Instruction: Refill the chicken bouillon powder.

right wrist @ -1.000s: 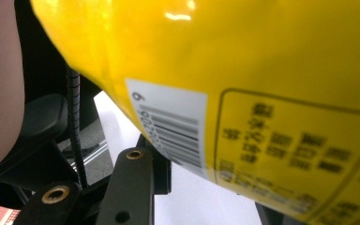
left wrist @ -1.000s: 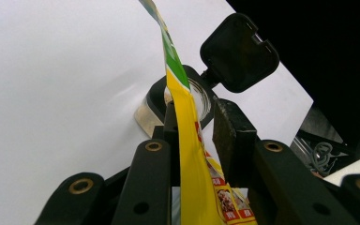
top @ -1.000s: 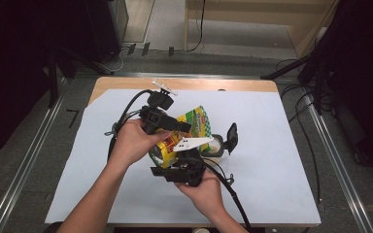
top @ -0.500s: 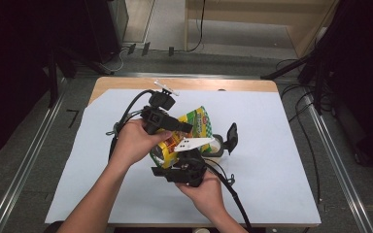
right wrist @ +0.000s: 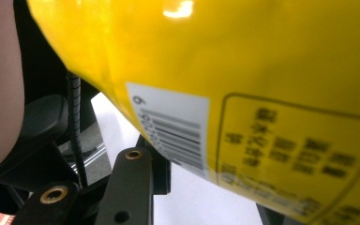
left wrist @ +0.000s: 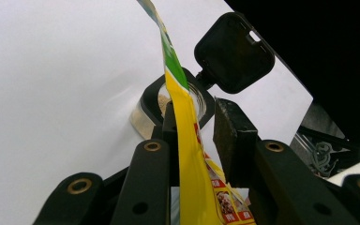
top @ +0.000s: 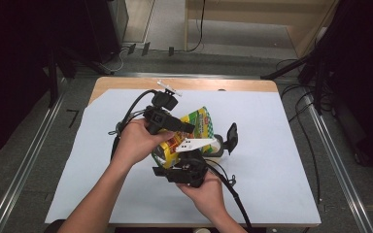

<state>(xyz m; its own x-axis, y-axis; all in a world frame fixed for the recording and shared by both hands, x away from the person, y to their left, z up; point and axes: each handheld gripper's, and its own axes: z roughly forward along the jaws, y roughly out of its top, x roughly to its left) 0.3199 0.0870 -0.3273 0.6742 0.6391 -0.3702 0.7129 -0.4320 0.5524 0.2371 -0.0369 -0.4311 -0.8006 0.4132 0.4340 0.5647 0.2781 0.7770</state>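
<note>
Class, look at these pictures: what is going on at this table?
A person holds a yellow bag between two hand-held grippers over a white sheet. The left gripper has the bag's thin edge between its jaws; whether they pinch it is unclear. The right gripper is under the bag's bottom, its jaws hidden. Just beyond stands a small clear jar with its black flip lid open and some pale grains inside. It looks like pouring from bag to jar.

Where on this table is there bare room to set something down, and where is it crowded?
Free patches: the white sheet right of the open jar, up to the table's right edge, and the sheet's near left corner beside the person's forearm. Crowded: the middle, where the left gripper, right gripper, yellow bag and jar bunch together.
</note>
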